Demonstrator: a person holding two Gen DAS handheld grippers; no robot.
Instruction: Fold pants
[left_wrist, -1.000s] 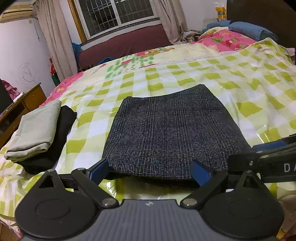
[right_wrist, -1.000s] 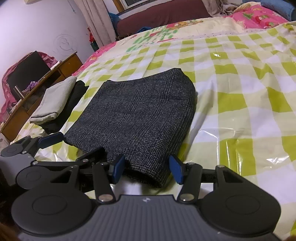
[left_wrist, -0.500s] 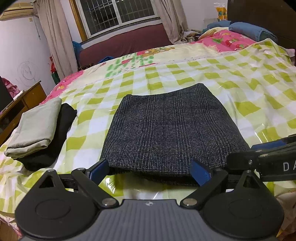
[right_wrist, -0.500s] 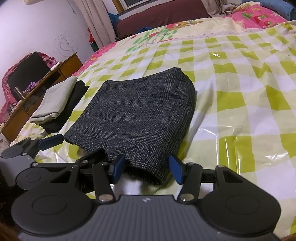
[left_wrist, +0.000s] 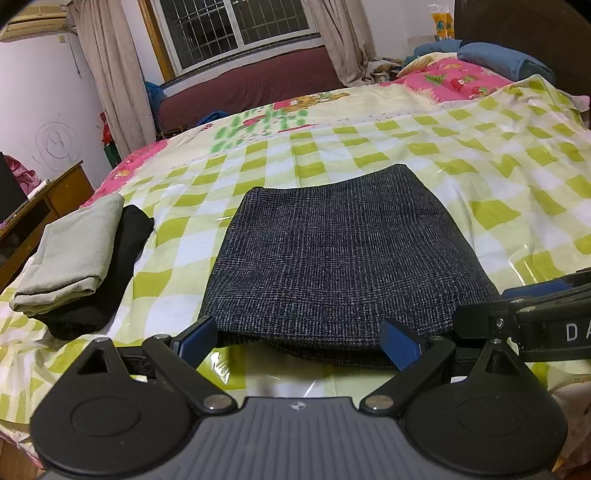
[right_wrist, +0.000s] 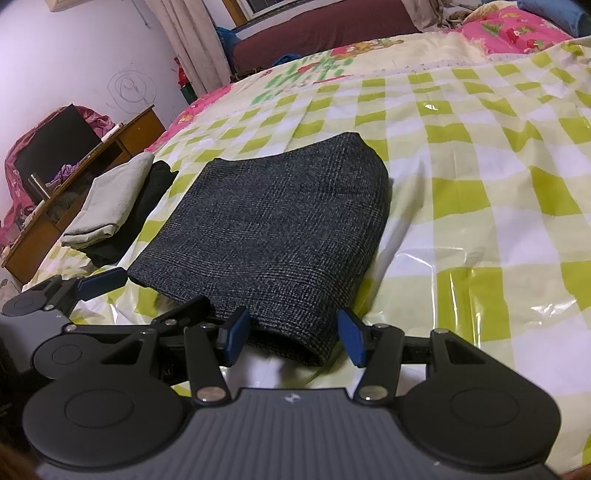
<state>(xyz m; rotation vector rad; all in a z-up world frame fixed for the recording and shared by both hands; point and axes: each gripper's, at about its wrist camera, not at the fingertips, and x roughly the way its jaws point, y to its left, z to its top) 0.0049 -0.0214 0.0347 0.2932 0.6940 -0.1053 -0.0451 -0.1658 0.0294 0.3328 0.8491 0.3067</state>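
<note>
Left wrist view: folded dark checked pants (left_wrist: 343, 254) lie flat on the checked bed cover (left_wrist: 517, 192), directly ahead of both grippers.

Left gripper (left_wrist: 299, 338) stands released, fingers spread wide at the pants' near edge; that edge's underside is hidden behind them. Right gripper (right_wrist: 291, 334) is also unclenched, its blue pads (right_wrist: 351, 334) flanking the near right corner; pad contact cannot be told. Ahead-left of the left gripper, a folded grey garment (left_wrist: 70, 254) overlies a black one (left_wrist: 110, 273), mostly covered.
</note>
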